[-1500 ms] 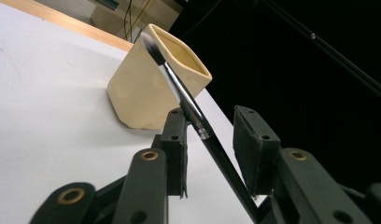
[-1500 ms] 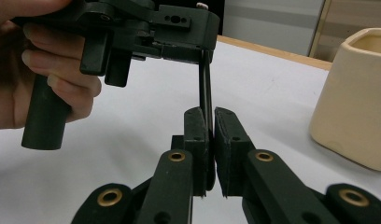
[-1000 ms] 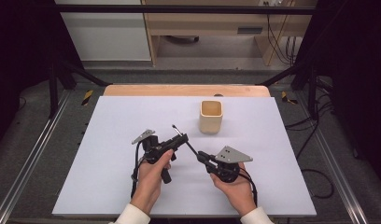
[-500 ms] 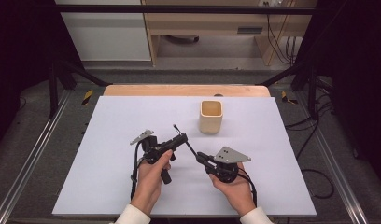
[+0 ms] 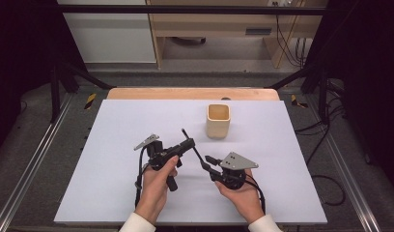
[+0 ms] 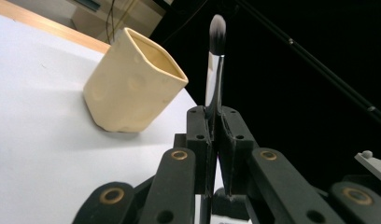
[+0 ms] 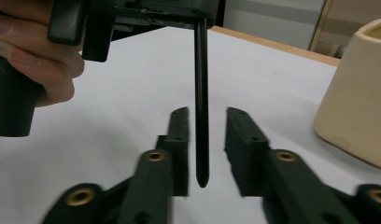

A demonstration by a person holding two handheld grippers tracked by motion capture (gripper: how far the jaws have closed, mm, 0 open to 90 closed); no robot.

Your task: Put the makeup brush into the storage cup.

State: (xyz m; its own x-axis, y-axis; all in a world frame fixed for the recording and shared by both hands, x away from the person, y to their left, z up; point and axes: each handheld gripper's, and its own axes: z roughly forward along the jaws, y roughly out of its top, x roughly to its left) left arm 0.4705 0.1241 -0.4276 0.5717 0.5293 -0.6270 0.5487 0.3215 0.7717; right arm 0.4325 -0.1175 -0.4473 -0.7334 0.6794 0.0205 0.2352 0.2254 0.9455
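Observation:
A slim black makeup brush (image 5: 194, 149) slants between the two grippers above the white table (image 5: 108, 193). My left gripper (image 5: 188, 143) has just been closing and is shut on the brush (image 6: 215, 60) near its silver ferrule, bristles pointing away. My right gripper (image 5: 207, 162) has just been opening. In the right gripper view its jaws (image 7: 207, 116) stand apart, and the brush's black handle (image 7: 201, 93) hangs between them without touching either pad. A cream square cup (image 5: 218, 121) stands upright beyond both grippers, empty as far as I see.
The cup (image 6: 132, 79) stands close ahead in the left gripper view, and at the right edge (image 7: 361, 93) in the right gripper view. A wooden strip (image 5: 185, 93) borders the table's far edge. Metal rails (image 5: 31, 169) run along both sides.
Both hands stay where they were and the brush keeps its slant. The high view shows no clear difference.

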